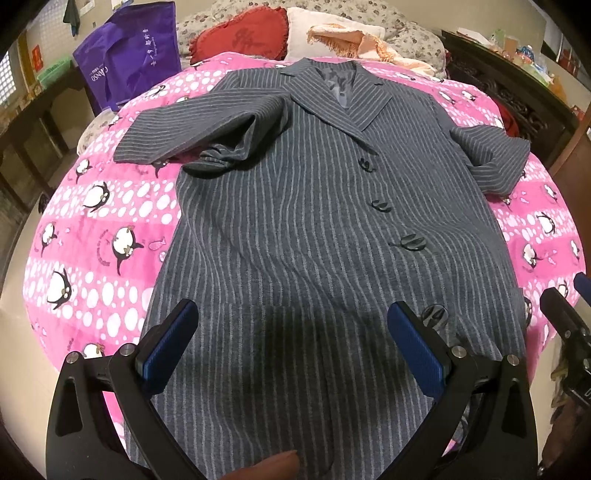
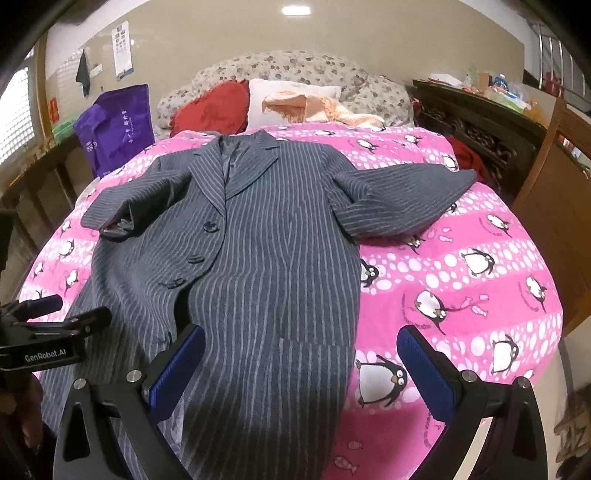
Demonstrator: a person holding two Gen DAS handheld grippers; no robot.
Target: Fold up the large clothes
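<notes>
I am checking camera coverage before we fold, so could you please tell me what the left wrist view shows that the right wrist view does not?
Only the left wrist view shows the coat's fourth, lowest button and a fingertip at the bottom edge. Only the right wrist view shows the ceiling light, the wall calendar and the wooden furniture at right. Both show the striped grey coat spread face up on the pink penguin blanket, the purple bag, the red cushion, and an open left claw and right claw.

Grey pinstriped coat [image 1: 295, 229] flat, face-up, buttoned, sleeves spread, on pink blanket [image 1: 92, 236].
</notes>
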